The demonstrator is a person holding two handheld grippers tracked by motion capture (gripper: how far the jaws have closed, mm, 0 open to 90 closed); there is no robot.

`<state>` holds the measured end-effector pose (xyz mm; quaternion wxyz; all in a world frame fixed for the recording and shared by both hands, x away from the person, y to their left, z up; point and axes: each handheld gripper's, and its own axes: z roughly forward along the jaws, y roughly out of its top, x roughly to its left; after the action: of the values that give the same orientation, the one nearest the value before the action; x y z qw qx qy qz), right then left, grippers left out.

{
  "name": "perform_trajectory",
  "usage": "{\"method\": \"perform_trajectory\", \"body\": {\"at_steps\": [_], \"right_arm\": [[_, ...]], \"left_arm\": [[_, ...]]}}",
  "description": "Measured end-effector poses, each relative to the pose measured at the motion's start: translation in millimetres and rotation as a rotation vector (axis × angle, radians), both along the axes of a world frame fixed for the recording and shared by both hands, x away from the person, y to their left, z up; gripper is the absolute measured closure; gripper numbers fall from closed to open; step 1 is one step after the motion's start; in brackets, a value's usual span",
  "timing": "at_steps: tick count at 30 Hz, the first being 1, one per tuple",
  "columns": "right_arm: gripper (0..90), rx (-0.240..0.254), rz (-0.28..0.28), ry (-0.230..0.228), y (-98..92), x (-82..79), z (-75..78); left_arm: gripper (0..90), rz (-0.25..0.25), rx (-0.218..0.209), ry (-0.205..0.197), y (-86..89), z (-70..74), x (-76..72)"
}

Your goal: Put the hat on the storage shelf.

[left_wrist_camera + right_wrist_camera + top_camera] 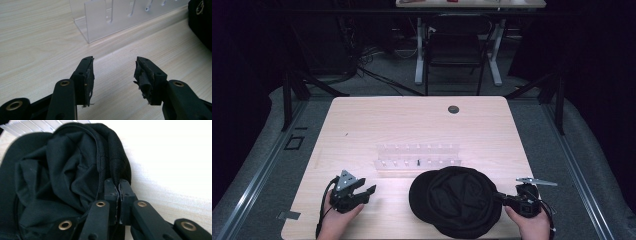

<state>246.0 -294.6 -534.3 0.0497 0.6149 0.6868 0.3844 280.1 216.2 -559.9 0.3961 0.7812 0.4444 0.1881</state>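
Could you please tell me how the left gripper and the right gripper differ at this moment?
The left gripper has its fingers spread apart with nothing between them, while the right gripper is shut on the rim of the black cap. The left gripper sits over bare table beside the clear rack; the right one is at the cap's right edge. Both are black and hand-held.
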Motion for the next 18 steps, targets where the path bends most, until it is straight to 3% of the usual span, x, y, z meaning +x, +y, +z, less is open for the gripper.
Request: {"method": "perform_trajectory", "body": {"at_steps": [5,10,13,18], "right_arm": [[87.6,0.043,-0.005,-0.02,-1.5,-1.1,5.5],[87.7,0.061,0.006,-0.007,-3.2,0.5,8.2],[87.4,0.062,0.004,0.025,-4.0,4.7,7.2],[86.3,0.011,0.007,0.124,-2.4,15.8,6.7]], "left_arm": [[49.5,0.0,0.002,0.002,0.7,0.1,0.2],[49.6,0.004,0.0,0.005,0.4,-0.5,0.2],[49.6,0.01,0.002,0.003,-0.1,-0.7,-0.1],[49.6,0.005,0.001,0.002,0.5,-0.1,-0.4]]}}
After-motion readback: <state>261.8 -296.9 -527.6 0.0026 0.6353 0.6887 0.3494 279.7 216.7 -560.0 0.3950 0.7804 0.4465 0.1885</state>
